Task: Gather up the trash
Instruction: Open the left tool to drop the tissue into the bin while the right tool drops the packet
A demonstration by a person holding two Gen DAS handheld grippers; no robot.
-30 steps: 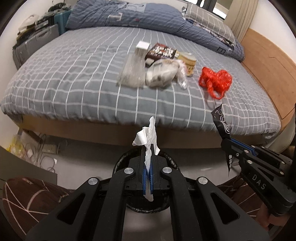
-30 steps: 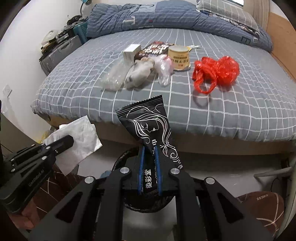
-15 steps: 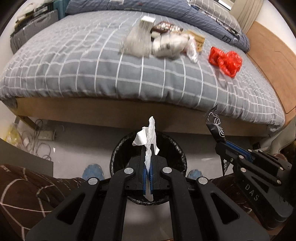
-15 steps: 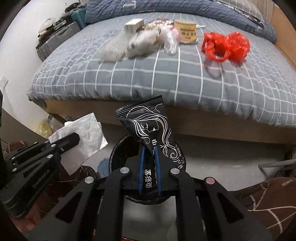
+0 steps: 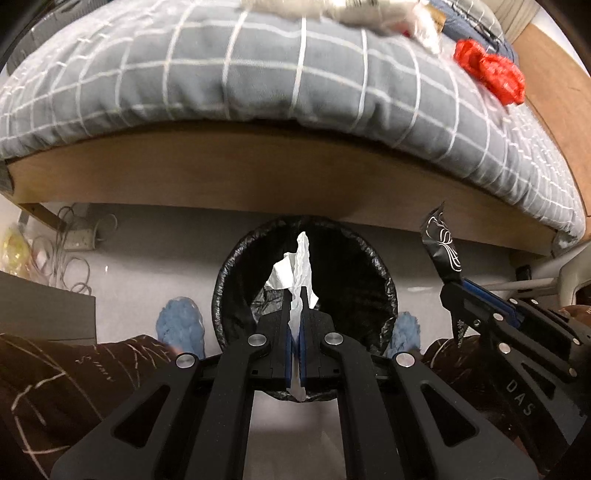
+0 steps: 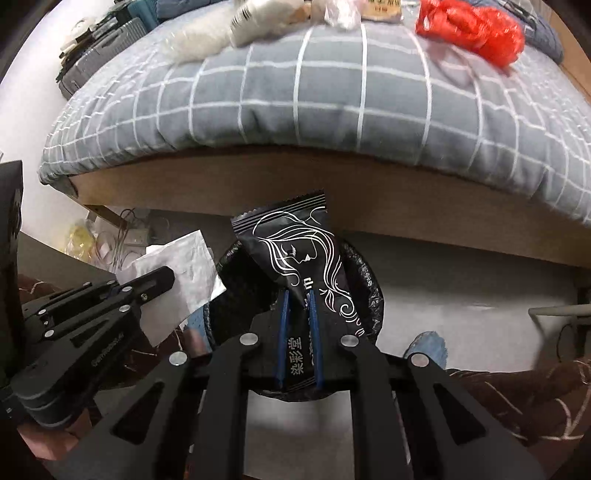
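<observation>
My left gripper [image 5: 294, 295] is shut on a crumpled white tissue [image 5: 300, 266] and hangs right over the round bin with a black liner [image 5: 373, 258] on the floor. My right gripper [image 6: 297, 295] is shut on a black sachet printed with a white line drawing [image 6: 295, 247], also above the bin [image 6: 364, 277]. In the left wrist view the right gripper [image 5: 452, 286] with the sachet [image 5: 441, 243] shows beside the bin's right rim. The right wrist view shows the left gripper [image 6: 168, 277] with the tissue [image 6: 184, 266] at the bin's left side.
More trash lies on the grey checked bed [image 6: 295, 96]: a red plastic bag [image 6: 476, 29], clear wrappers [image 6: 207, 37] and a tan tub [image 6: 384, 7]. The wooden bed frame [image 5: 258, 177] runs just behind the bin. Blue slippers [image 5: 181, 326] flank it; cables [image 5: 70, 243] lie left.
Both grippers have sunk toward the floor, each still holding its item. The bed has slid up in both views and the bin mouth now fills the space around the fingertips.
</observation>
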